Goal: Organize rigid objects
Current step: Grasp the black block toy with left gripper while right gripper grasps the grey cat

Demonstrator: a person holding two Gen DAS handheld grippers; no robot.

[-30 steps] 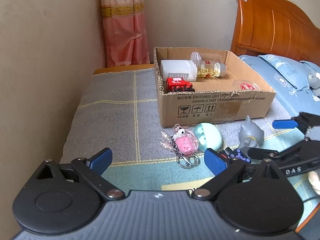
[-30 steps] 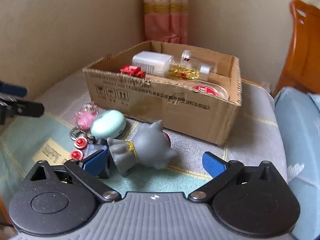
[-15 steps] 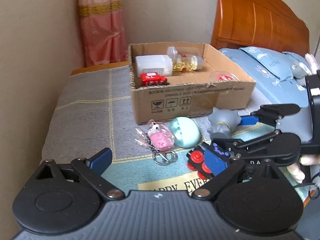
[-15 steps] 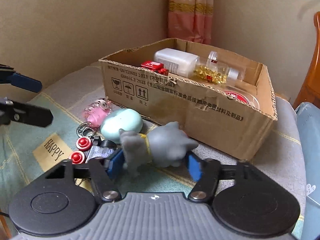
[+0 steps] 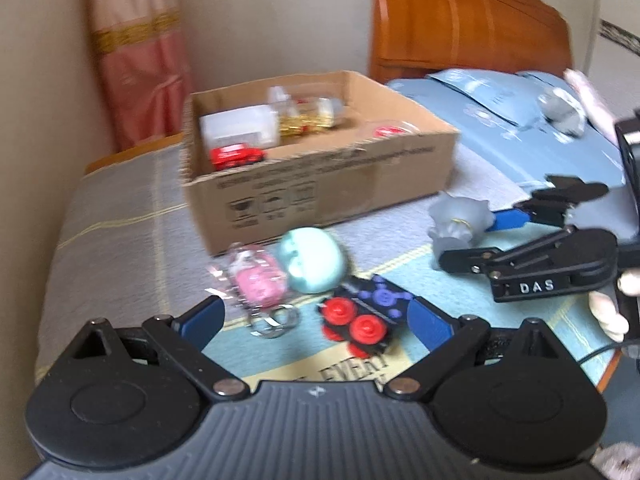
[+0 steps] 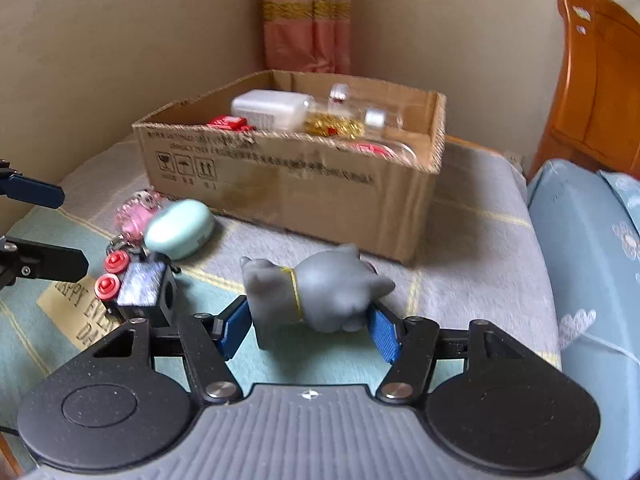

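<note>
My right gripper (image 6: pixel 310 330) is shut on a grey rubber animal toy (image 6: pixel 320 288) and holds it just above the blanket; it also shows in the left wrist view (image 5: pixel 460 220). My left gripper (image 5: pixel 316 320) is open and empty. A black toy car with red wheels (image 5: pixel 362 316) lies between its fingertips, beside a mint oval case (image 5: pixel 312 254) and a pink keychain (image 5: pixel 258 282). The cardboard box (image 6: pixel 288 184) behind holds a white box, a red car and a jar of gold bits.
The blanket (image 5: pixel 116 220) covers a low surface by the beige wall. A wooden headboard (image 5: pixel 460 28) and blue pillows (image 6: pixel 588 248) lie to the right. A pink curtain (image 6: pixel 308 16) hangs behind the box.
My right gripper has closed on the grey toy and lifted it slightly. My left gripper has moved forward and right, so that the black toy car now lies between its fingers.
</note>
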